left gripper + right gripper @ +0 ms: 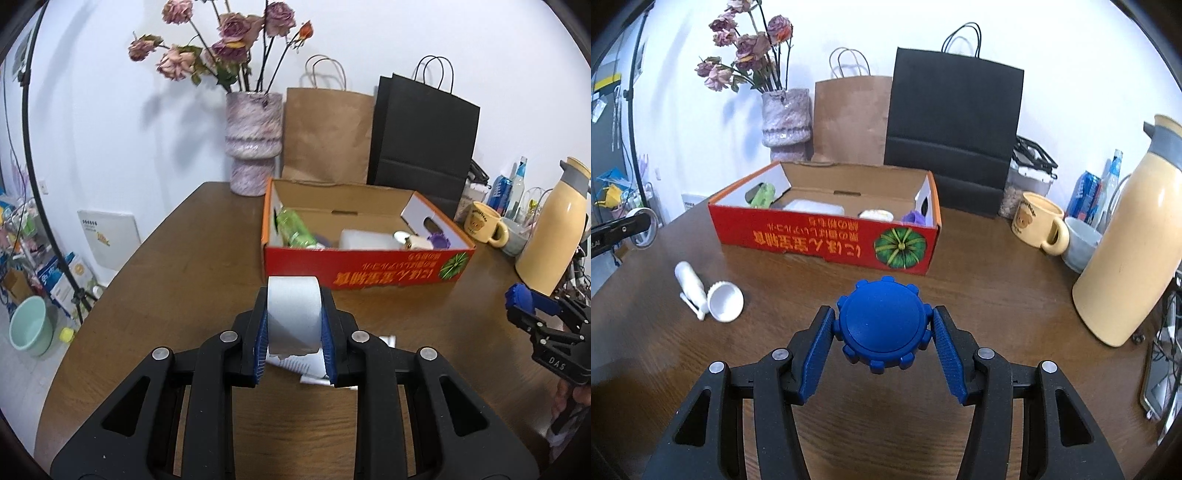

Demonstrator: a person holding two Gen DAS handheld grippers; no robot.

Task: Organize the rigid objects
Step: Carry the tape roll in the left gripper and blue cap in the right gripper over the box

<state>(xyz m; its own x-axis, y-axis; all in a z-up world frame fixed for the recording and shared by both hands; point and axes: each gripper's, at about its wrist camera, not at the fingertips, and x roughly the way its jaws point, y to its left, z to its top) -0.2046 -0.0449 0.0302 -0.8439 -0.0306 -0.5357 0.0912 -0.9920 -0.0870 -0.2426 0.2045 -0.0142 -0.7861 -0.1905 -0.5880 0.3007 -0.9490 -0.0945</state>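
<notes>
My left gripper (294, 325) is shut on a white tape roll (293, 314) and holds it above the brown table, in front of the red cardboard box (365, 266). The roll also shows at the left edge of the right wrist view (642, 225). My right gripper (882, 332) is shut on a blue ridged round lid (882, 325), in front of the box (827, 240). The box holds a green bottle (293, 227), a white container (365, 238) and a purple item (439, 240). A white tube (689, 282) and a white cap (724, 301) lie on the table.
Behind the box stand a vase of dried roses (253, 144), a brown paper bag (325, 136) and a black paper bag (424, 144). At the right are a yellow mug (1039, 223), a grey cup (1080, 243), a cream thermos (1134, 240) and bottles (1108, 188).
</notes>
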